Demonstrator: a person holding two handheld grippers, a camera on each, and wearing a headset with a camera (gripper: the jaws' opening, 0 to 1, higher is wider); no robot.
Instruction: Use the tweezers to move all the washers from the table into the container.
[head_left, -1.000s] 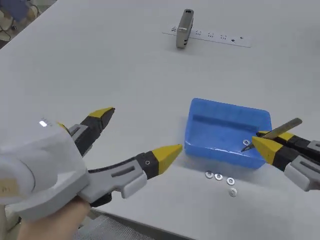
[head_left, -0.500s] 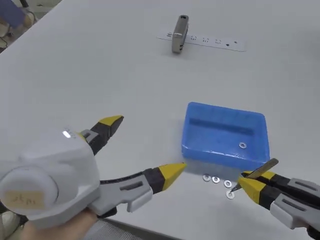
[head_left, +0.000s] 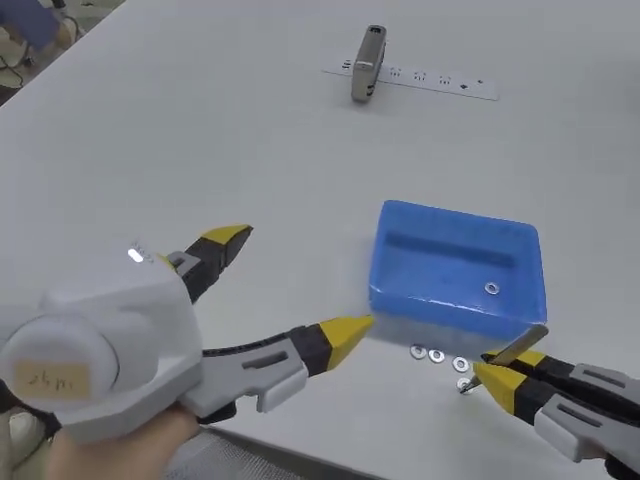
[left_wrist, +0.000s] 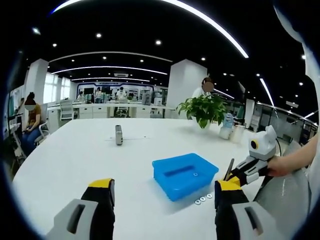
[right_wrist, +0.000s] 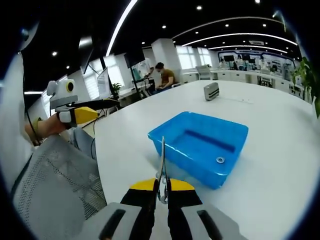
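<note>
Far side: power strip (head_left: 440, 80) with grey adapter (head_left: 367, 62), well apart from blue container (head_left: 455, 216). White table (head_left: 200, 130); open office, potted plant (left_wrist: 202, 107) behind.

Lone washer (head_left: 491, 289) in container; loose washers (head_left: 437, 354) just before its near wall.

Left gripper (head_left: 295, 282) spread, holding nothing. Right gripper (head_left: 490, 375) pinches tweezers (head_left: 520, 345), which slant down-left with tips at the loose washers.

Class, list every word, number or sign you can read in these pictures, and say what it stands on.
None can be read for certain.
Sticker on the left tool: handwritten marks, too blurred to read.
White strip: a row of small dark marks, too small to read.
</note>
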